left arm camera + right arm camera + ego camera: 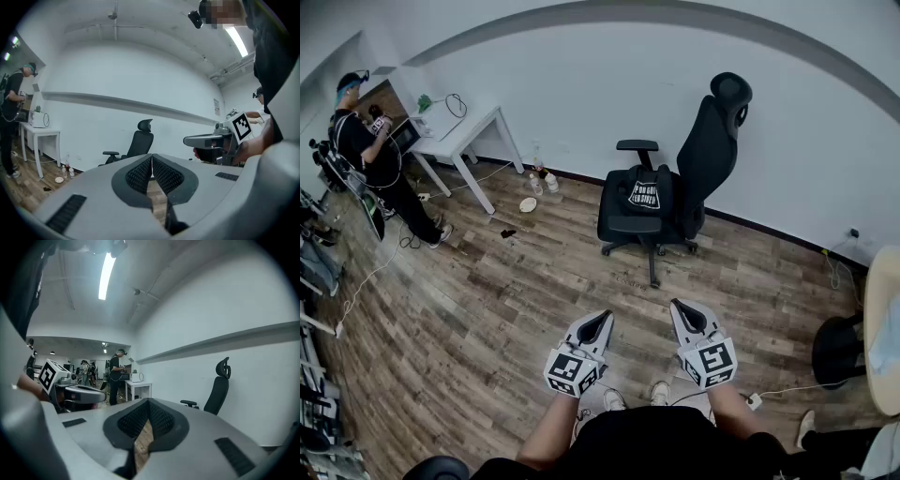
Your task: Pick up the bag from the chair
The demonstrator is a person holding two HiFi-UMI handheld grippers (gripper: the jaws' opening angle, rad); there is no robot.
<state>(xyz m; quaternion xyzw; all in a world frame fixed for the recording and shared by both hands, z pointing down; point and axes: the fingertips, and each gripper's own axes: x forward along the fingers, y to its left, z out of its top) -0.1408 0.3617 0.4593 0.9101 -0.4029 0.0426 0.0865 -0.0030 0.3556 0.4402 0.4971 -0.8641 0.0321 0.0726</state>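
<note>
A black bag (643, 194) with white print lies on the seat of a black office chair (703, 150) against the far wall. Both grippers are low in the head view, well short of the chair, over the wooden floor. My left gripper (602, 319) is shut with nothing in it, its tips touching. My right gripper (679, 307) is shut and empty too. The chair (139, 142) stands ahead in the left gripper view, its seat hidden behind the jaws. In the right gripper view the chair (217, 387) is at the right.
A white table (464, 131) stands at the back left, with a person (366, 150) beside it. Bottles (542, 180) and a plate (528, 204) lie on the floor near the wall. A black stool (836, 349) and a round tabletop (877, 328) are at the right.
</note>
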